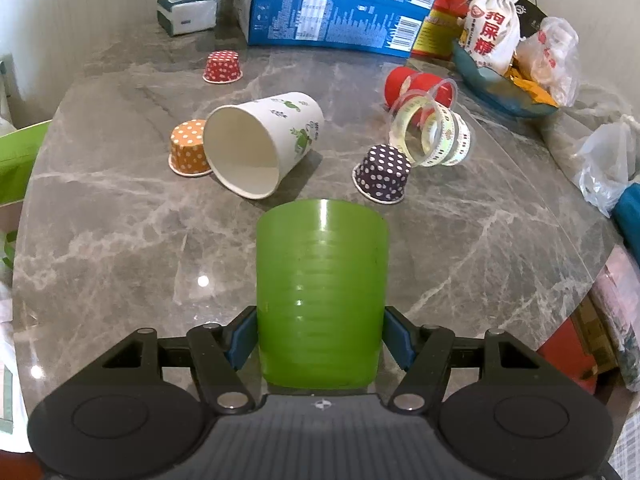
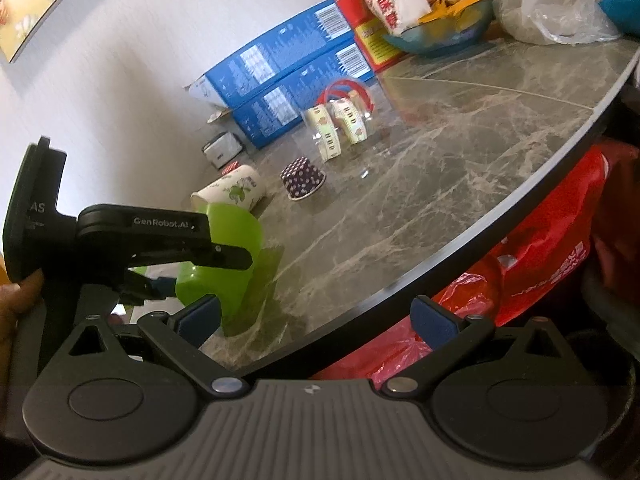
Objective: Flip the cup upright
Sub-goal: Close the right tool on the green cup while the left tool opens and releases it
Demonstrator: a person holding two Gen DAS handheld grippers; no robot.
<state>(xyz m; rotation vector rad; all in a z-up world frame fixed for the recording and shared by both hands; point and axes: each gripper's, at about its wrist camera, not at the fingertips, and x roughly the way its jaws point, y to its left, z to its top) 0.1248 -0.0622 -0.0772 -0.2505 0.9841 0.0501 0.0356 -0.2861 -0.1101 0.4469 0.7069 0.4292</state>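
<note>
My left gripper [image 1: 320, 340] is shut on a green plastic cup [image 1: 322, 292], its blue pads pressing both sides near the cup's near end. The cup points away from me over the marble table [image 1: 120, 240]. In the right wrist view the same cup [image 2: 224, 248] is held by the left gripper [image 2: 172, 248] near the table's front edge; I cannot tell whether it touches the table. My right gripper [image 2: 316, 324] is open and empty, beside the table edge to the right of the cup.
A white paper cup [image 1: 256, 144] lies on its side. Small dotted cups stand upside down: orange [image 1: 188, 148], red [image 1: 223, 66], purple [image 1: 383, 174]. A clear cup [image 1: 432, 132] and a red cup [image 1: 404, 84] lie at the right. Blue boxes [image 1: 340, 20] and a bowl of bags [image 1: 504, 72] are behind.
</note>
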